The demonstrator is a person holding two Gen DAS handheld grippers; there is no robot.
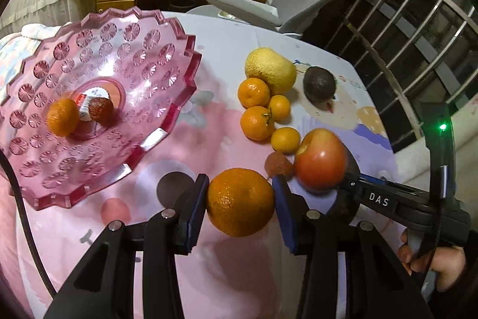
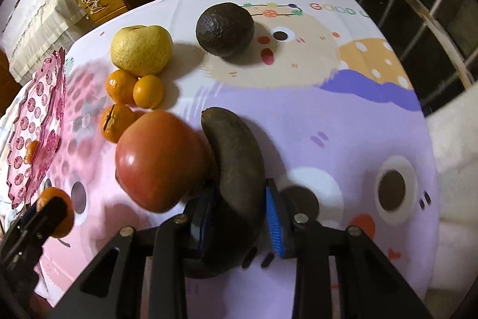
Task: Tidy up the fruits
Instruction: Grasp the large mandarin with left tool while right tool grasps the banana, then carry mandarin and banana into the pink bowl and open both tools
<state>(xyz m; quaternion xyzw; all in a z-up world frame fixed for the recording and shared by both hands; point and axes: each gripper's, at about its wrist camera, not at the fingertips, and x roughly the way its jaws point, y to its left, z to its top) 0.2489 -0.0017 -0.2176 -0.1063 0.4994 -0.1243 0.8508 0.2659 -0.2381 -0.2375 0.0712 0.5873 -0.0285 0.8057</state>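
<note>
The left gripper (image 1: 240,201) clamped a round orange mandarin (image 1: 240,202), the right gripper (image 2: 240,210) a dark curved fruit (image 2: 236,169), beside the scalloped pink glass dish (image 1: 167,56) holding a small mandarin (image 1: 62,117) and a brown chocolate (image 1: 101,109).

Two black hand-held grippers with blue pads

The left gripper (image 1: 240,201) had black angular arms, round silver screws at the joints and dark blue pads (image 1: 282,211) on its jaws; a black cable (image 1: 27,226) ran past its left side. The right gripper (image 2: 240,211) was built alike, with a ribbed, brighter blue pad on its right jaw. Its body bore white letters "DAS" (image 1: 378,199) and a green light (image 1: 443,127). A hand (image 1: 430,262) wore a dark sleeve.
</note>
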